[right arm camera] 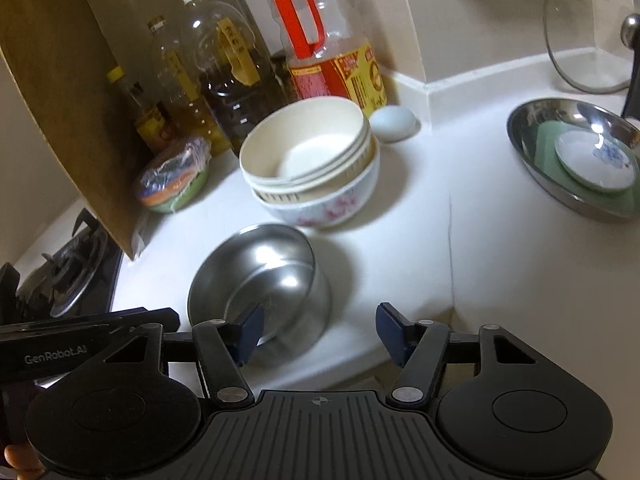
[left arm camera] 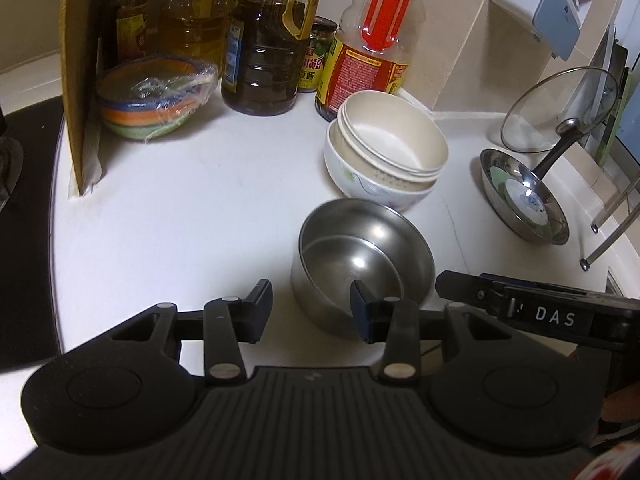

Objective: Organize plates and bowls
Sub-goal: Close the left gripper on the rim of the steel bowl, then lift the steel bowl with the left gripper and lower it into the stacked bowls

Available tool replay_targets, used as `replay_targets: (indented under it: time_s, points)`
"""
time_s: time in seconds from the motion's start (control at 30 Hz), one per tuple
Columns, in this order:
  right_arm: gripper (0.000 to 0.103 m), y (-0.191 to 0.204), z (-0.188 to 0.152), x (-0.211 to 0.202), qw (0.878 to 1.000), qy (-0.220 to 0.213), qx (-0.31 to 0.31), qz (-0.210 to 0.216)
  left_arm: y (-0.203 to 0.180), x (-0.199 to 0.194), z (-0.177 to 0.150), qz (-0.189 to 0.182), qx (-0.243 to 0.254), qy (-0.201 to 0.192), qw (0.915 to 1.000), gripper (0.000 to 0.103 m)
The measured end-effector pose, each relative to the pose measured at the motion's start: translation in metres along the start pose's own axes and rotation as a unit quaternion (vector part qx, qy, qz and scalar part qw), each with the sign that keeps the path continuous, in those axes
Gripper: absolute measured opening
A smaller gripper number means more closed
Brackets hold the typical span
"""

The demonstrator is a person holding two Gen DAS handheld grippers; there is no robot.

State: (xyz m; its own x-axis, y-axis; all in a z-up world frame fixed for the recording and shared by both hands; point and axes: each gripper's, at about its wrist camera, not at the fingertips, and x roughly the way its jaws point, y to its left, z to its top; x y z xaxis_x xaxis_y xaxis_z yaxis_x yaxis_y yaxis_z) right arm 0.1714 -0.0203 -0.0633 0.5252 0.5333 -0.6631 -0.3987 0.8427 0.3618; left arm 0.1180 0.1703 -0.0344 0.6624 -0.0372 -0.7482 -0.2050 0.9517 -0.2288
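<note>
Two steel bowls, nested (left arm camera: 360,240) (right arm camera: 260,264), stand on the white counter near its front edge. My left gripper (left arm camera: 311,312) is open just in front of them. Its right finger shows against the bowls' inside and its left finger is outside their left wall, neither pressing. My right gripper (right arm camera: 323,332) is open too, with its left finger over the steel bowls' near rim and its right finger over bare counter. Behind them, cream bowls (left arm camera: 396,140) (right arm camera: 304,148) sit nested in a white flowered bowl (left arm camera: 372,192) (right arm camera: 320,212).
A steel dish (left arm camera: 492,184) (right arm camera: 532,152) at the right holds a green plate and a small white saucer. Behind it leans a glass lid (left arm camera: 560,108). Oil and sauce bottles (left arm camera: 260,60), plastic-wrapped coloured bowls (left arm camera: 156,100), an egg (right arm camera: 394,122), a cardboard sheet (left arm camera: 80,80) and a gas hob (right arm camera: 64,276) ring the counter.
</note>
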Motion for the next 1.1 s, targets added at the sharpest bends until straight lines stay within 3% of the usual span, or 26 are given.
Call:
replay_targets:
  time_s: [0.4,0.6,1.1]
  points:
    - [0.044,0.008,0.006,0.028,1.0,-0.007,-0.015,-0.001,-0.004,0.031,0.016,0.007,0.025,0.009,0.9996,0.038]
    - [0.031,0.008,0.005,0.035,1.0,-0.005,-0.012,0.0,-0.005,0.04,0.017,0.008,0.031,0.016,0.9994,0.035]
    - [0.011,0.009,0.004,0.039,1.0,-0.011,-0.022,-0.011,-0.005,0.048,0.015,0.006,0.03,0.018,0.9994,0.014]
